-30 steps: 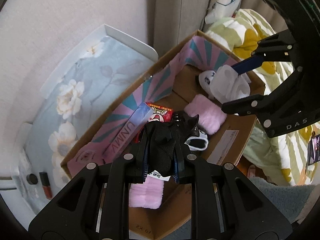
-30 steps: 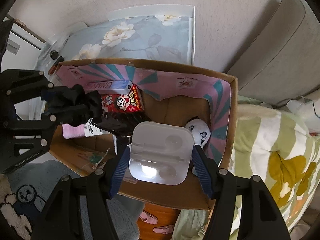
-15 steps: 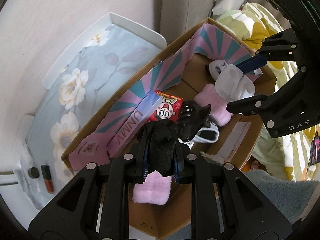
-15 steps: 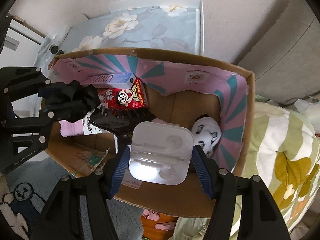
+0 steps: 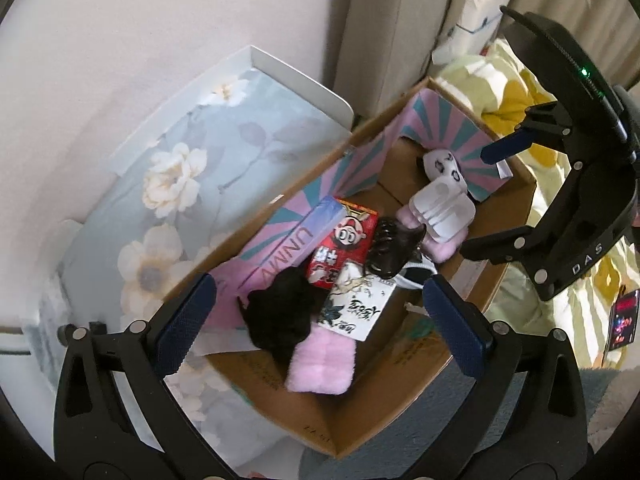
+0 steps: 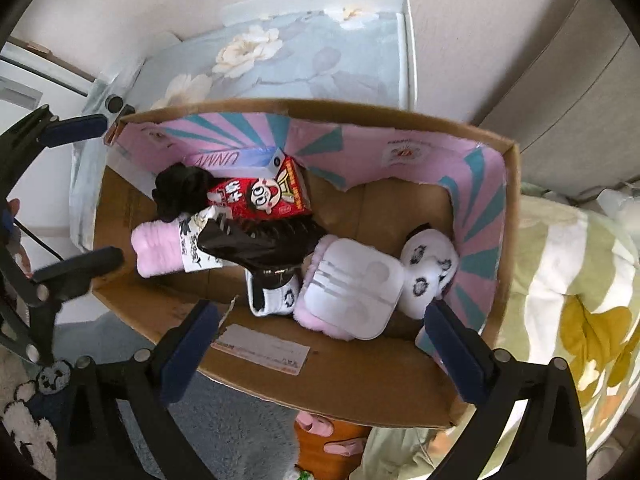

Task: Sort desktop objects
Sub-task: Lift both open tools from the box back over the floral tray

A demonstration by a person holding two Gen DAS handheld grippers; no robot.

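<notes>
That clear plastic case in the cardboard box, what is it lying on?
The clear plastic case rests on a fluffy pink item, beside a white panda plush. How far the pink piece extends beneath, and the box floor there, is covered.

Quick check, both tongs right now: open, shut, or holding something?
Left tongs: jaws opening, holding nothing; black fabric piece lies in the cardboard box.
Right tongs: jaws opening, holding nothing; white plastic case lies in the box.

The cardboard box (image 6: 400,396) is showing brown outside, its lining (image 6: 224,132) fanning pink and teal stripes. A red cartoon-faced carton (image 6: 260,198) is lying by a black fabric bundle (image 6: 180,190), pink fluffy socks (image 5: 320,364) and a translucent white case (image 6: 352,288). The worktop (image 5: 200,152) is wearing pale blue with cream flowers.
</notes>
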